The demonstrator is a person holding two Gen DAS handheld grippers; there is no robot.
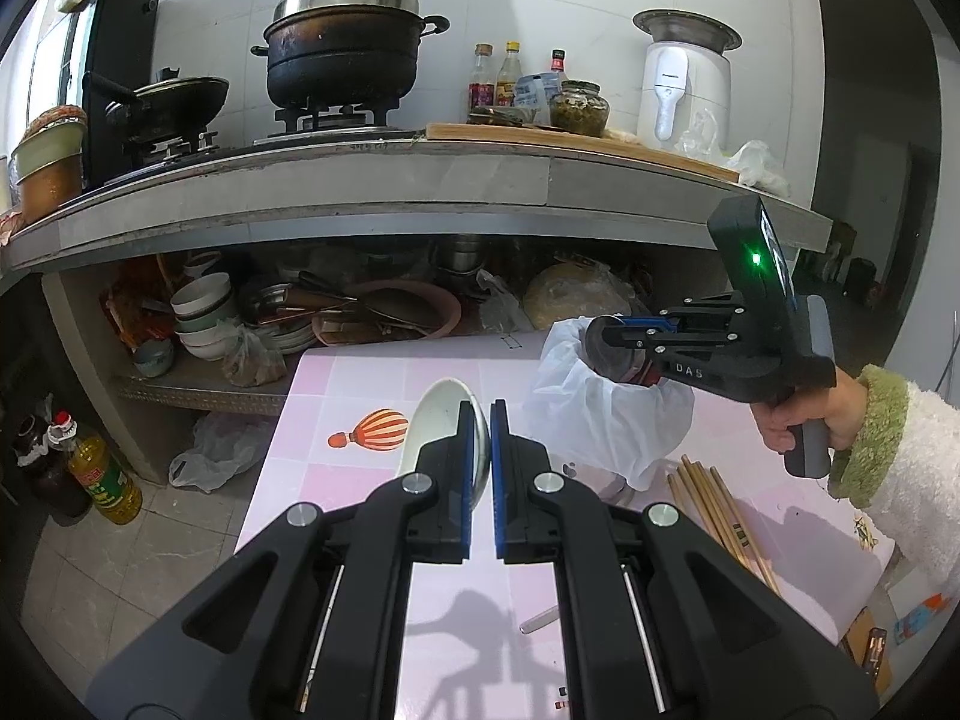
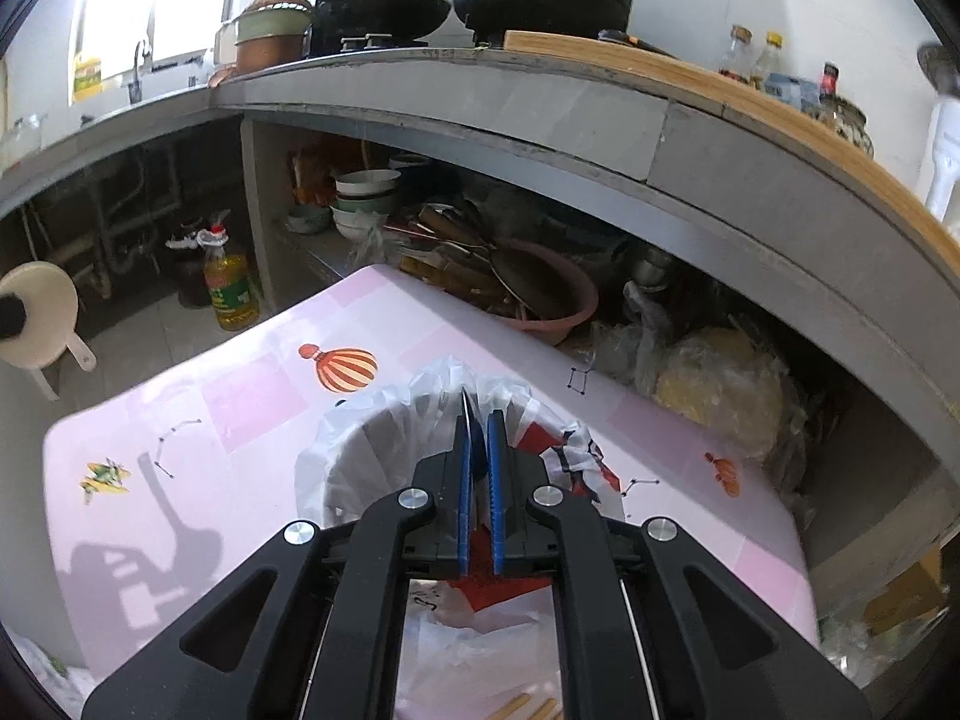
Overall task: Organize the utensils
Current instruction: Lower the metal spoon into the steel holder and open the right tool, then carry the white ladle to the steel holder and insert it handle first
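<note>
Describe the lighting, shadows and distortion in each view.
Left wrist view: fisheye bends the counter edge; the tongs cast a hard shadow on the pink tablecloth. Right wrist view: the window is blown out, and a shadow falls at left.

Blk pot (image 1: 342, 54) on stove; oil btl (image 2: 231, 294).

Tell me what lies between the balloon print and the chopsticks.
In the left wrist view: the white bowl held in the left gripper, then the bag-lined bin.
</note>
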